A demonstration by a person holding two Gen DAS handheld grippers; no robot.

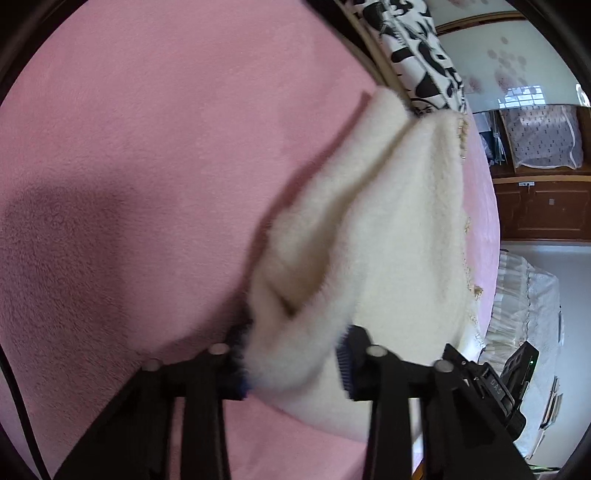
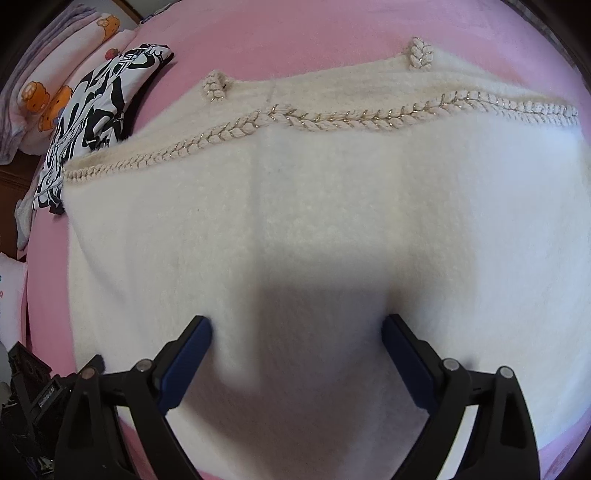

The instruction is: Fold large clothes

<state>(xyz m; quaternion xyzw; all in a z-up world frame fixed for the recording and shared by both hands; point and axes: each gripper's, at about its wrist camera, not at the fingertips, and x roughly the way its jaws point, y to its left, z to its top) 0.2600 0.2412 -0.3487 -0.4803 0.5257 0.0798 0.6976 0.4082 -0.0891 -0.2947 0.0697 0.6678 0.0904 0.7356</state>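
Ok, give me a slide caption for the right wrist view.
Right gripper open over a cream fleece garment with braided trim, spread on a pink bed cover.

- The cream-white fluffy knit garment [image 2: 332, 206] is soft, fuzzy cloth with a matt, plush nap.
- Its braided cream cord trim [image 2: 332, 120] is thick twisted yarn shot with glinting gold thread.
- The pink fleece bed cover [image 1: 147, 147] is matt, finely napped cloth with a slightly pebbled surface.
- The black-and-white printed pillow [image 2: 96, 122] is smooth woven cloth with a faint sheen.
- The left hand-held gripper [image 1: 295, 363] has matt black plastic arms, dull silvery metal pins and ribbed blue pads [image 1: 345, 363].
- The right hand-held gripper [image 2: 297, 347] has smooth blue pads [image 2: 192, 350].
- The brown wooden cabinet [image 1: 543, 206] looks polished and glossy.
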